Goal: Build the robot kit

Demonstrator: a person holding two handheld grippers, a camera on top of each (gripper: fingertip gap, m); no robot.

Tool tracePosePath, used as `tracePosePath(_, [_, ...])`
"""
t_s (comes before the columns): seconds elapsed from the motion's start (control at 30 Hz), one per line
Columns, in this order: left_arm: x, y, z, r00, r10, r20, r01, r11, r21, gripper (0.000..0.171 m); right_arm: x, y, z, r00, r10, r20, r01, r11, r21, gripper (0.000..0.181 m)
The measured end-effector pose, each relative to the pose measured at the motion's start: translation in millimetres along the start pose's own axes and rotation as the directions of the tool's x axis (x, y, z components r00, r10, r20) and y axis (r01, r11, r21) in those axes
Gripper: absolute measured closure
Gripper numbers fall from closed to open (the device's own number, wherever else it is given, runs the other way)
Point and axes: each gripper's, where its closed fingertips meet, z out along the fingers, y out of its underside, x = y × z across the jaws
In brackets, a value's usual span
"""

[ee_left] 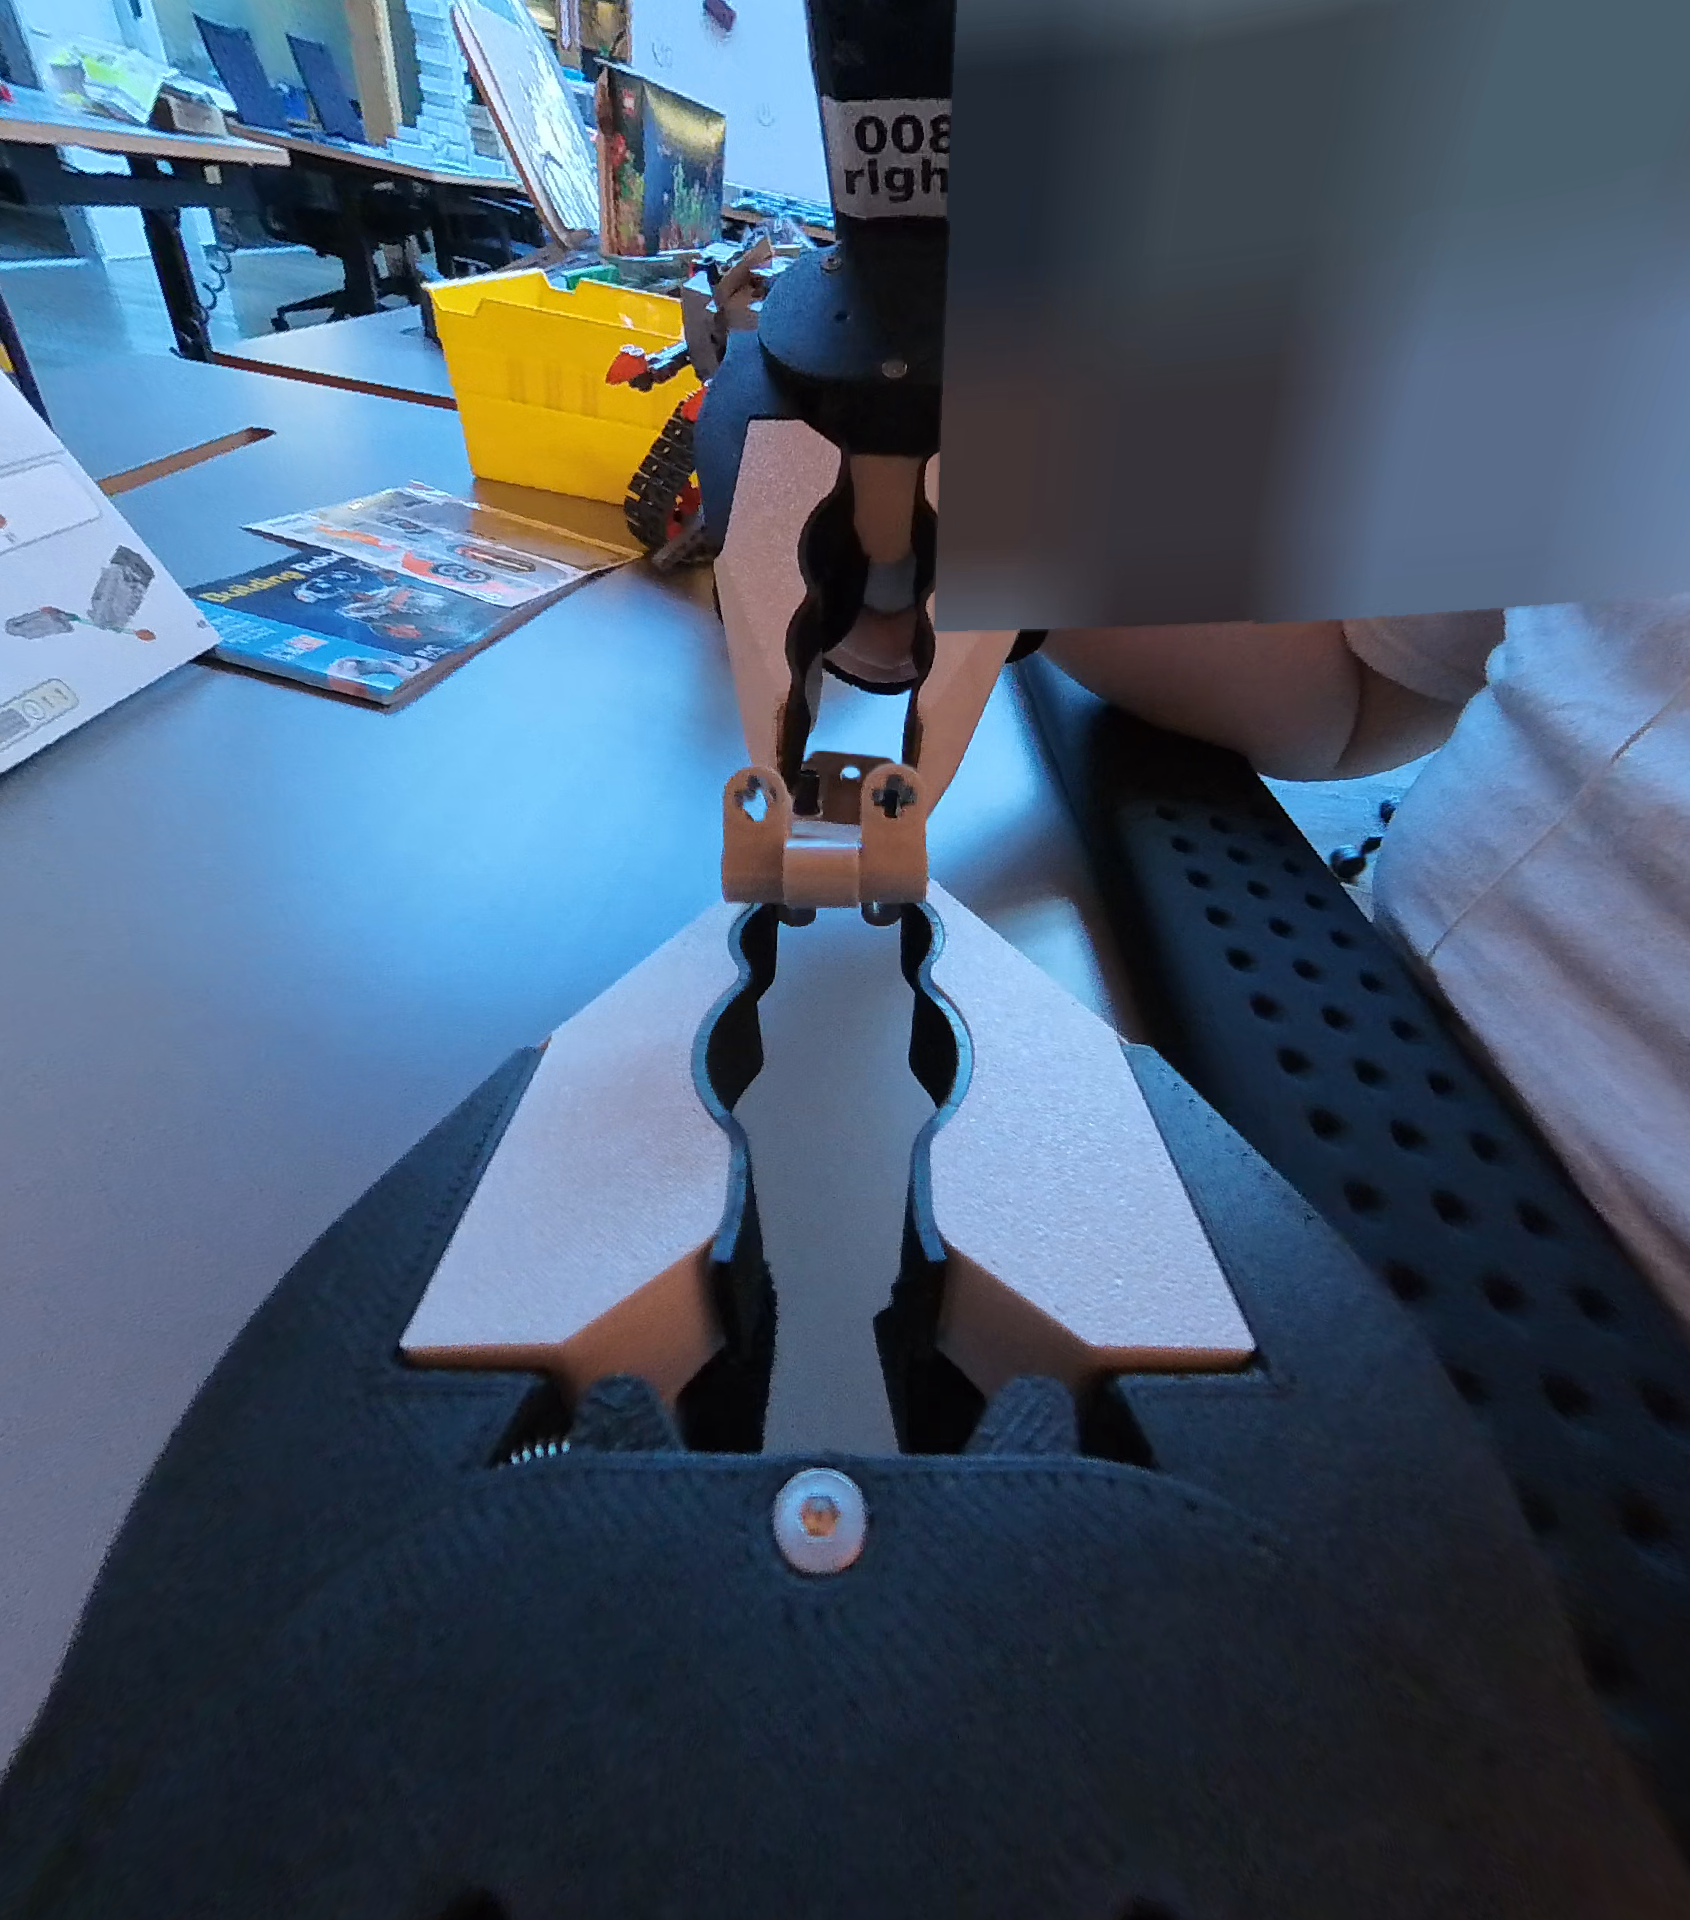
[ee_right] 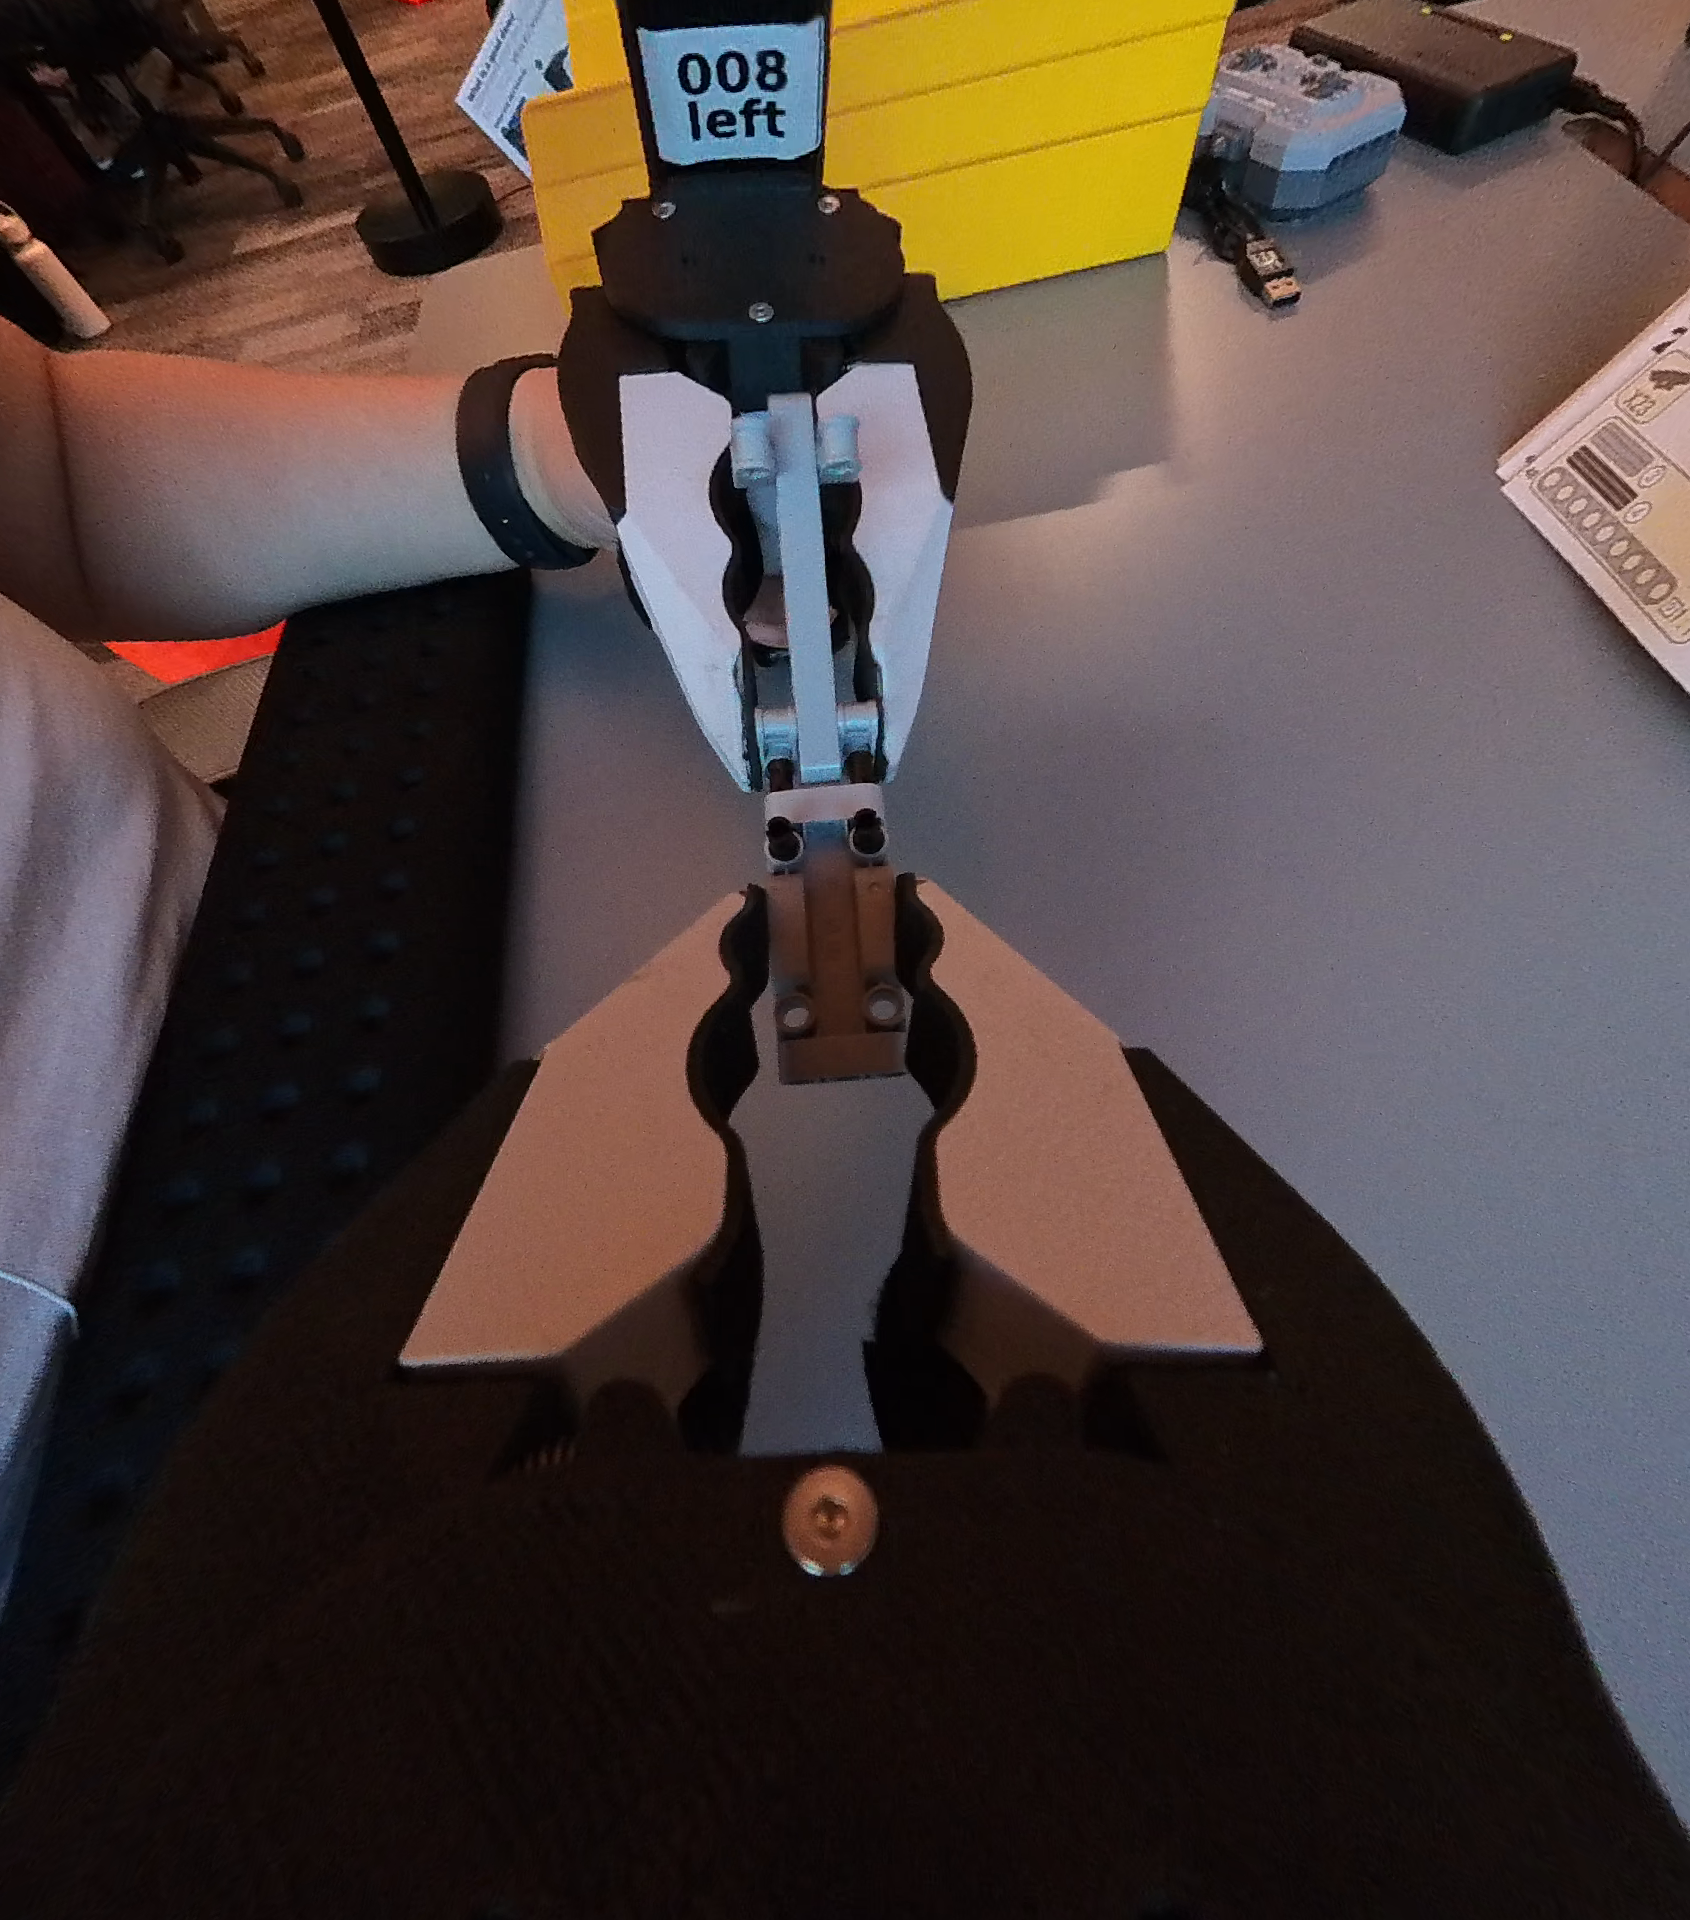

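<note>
Over the grey table, near its edge by the black mat, the left gripper pinches a long grey toy beam and the right gripper pinches a short grey piece, their pinned ends meeting, seemingly not fully seated.

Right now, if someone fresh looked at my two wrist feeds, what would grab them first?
The two grippers meeting tip to tip at centre: the left gripper and the right gripper each clamp a grey brick assembly, nearly joined above the grey table. Behind stands a bright yellow bin, with an open instruction booklet at the right.
</note>
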Motion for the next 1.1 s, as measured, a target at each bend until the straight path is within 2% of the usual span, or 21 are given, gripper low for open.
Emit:
tracePosePath(0.23, [1.9,-4.8,-1.4,0.999,0.050,0.010,-0.051,0.998,0.025,0.150,-1.7,-3.6,-0.5,0.999,-0.043,-0.028,0.043,0.999,0.002,0.158])
tracePosePath(0.3, [0.3,-1.2,-1.0,0.997,0.073,0.030,-0.073,0.997,-0.006,0.150,0.5,0.0,1.1,0.996,-0.065,-0.060,0.063,0.997,-0.033,0.157])
tracePosePath(0.4, [-6.0,3.3,-1.1,0.989,0.120,0.083,-0.116,0.992,-0.049,0.150,5.3,2.3,3.7,0.994,-0.042,-0.100,0.037,0.998,-0.051,0.158])
tracePosePath(0.5, [-11.0,-1.8,-4.5,0.982,0.138,0.127,-0.135,0.990,-0.034,0.150,7.9,-2.2,4.2,0.994,0.017,-0.112,-0.018,1.000,-0.012,0.158])
tracePosePath(0.57, [-12.3,0.1,-4.2,0.979,0.147,0.138,-0.142,0.989,-0.049,0.150,8.6,0.8,6.0,0.993,0.006,-0.119,-0.009,0.999,-0.031,0.158])
tracePosePath(1.1, [-0.1,-2.0,-5.1,0.988,0.138,0.067,-0.138,0.990,-0.008,0.150,-0.9,-2.1,7.5,0.992,-0.103,-0.073,0.103,0.995,-0.005,0.158])
